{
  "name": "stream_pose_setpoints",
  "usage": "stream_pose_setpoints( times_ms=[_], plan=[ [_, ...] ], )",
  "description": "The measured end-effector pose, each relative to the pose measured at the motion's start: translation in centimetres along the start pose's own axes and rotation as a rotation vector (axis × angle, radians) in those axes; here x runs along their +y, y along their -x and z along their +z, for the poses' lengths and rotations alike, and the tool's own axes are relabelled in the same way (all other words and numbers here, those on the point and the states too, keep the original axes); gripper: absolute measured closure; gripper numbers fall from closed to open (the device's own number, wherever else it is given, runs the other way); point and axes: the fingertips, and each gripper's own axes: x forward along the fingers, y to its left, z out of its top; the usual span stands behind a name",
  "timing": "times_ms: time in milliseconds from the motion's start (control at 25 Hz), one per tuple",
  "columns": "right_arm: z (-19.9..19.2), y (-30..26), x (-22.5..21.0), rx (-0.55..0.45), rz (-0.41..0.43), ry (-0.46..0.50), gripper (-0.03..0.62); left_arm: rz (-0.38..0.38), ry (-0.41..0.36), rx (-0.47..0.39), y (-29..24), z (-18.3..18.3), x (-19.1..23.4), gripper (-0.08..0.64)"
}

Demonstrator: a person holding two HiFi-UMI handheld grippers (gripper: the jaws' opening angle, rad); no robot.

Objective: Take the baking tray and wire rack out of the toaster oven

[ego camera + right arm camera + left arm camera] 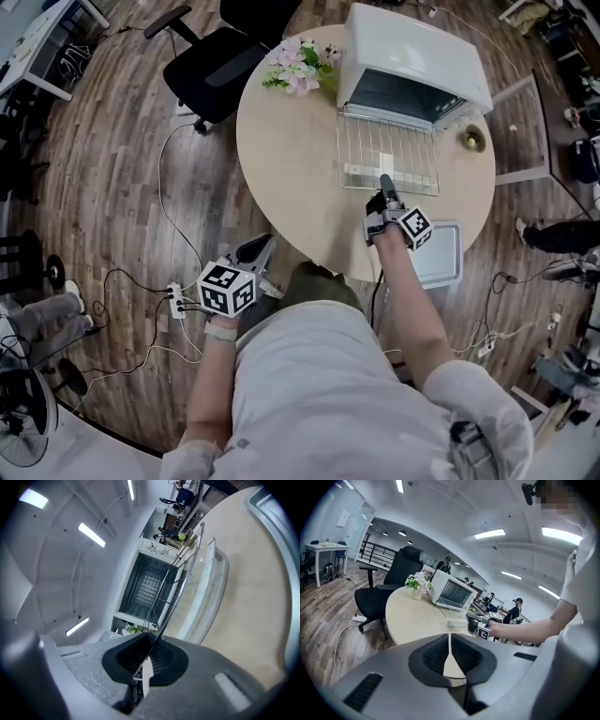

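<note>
The white toaster oven (pixel 412 47) stands at the far side of the round table (pixel 281 169) with its door down. The wire rack (pixel 389 155) lies drawn out over the door. My right gripper (pixel 386 183) is shut on the rack's front edge; in the right gripper view the wire rack (pixel 176 573) runs from the right gripper (pixel 149 656) towards the oven (pixel 145 583). The grey baking tray (pixel 441 253) rests at the table's near right edge. My left gripper (pixel 258 251) hangs shut and empty off the table's near left side.
A pot of flowers (pixel 300 66) stands left of the oven and a small brass bowl (pixel 473 141) to its right. A black office chair (pixel 225 56) sits beyond the table. A power strip with cables (pixel 176 300) lies on the wooden floor.
</note>
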Motion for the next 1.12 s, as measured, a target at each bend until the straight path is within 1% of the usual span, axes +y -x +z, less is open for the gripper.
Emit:
stream_pose_setpoints(
  times_ms=[320, 560, 680, 800, 960, 1120],
  plan=[
    [-7.2, 0.4, 2.2, 0.083, 0.005, 0.010, 0.584, 0.010, 0.038, -0.041, 4.1, -1.9, 2.0, 0.558],
    [-13.6, 0.5, 3.6, 0.143, 0.003, 0.005, 0.584, 0.023, 0.058, -0.060, 7.9, -3.3, 4.0, 0.558],
    [-16.9, 0.7, 4.2, 0.178, 0.020, 0.007, 0.586, 0.032, 0.066, -0.064, 9.9, -4.3, 5.1, 0.558],
    [-20.0, 0.9, 4.2, 0.213, -0.006, 0.003, 0.585, 0.040, 0.077, -0.070, 11.5, -5.2, 6.2, 0.558],
    [-23.7, 0.8, 4.3, 0.263, -0.020, 0.011, 0.584, 0.048, 0.090, -0.075, 13.3, -6.1, 7.3, 0.558],
    [-26.5, 0.7, 4.0, 0.310, -0.040, 0.010, 0.584, 0.055, 0.102, -0.076, 14.6, -6.9, 8.0, 0.558]
  ],
)
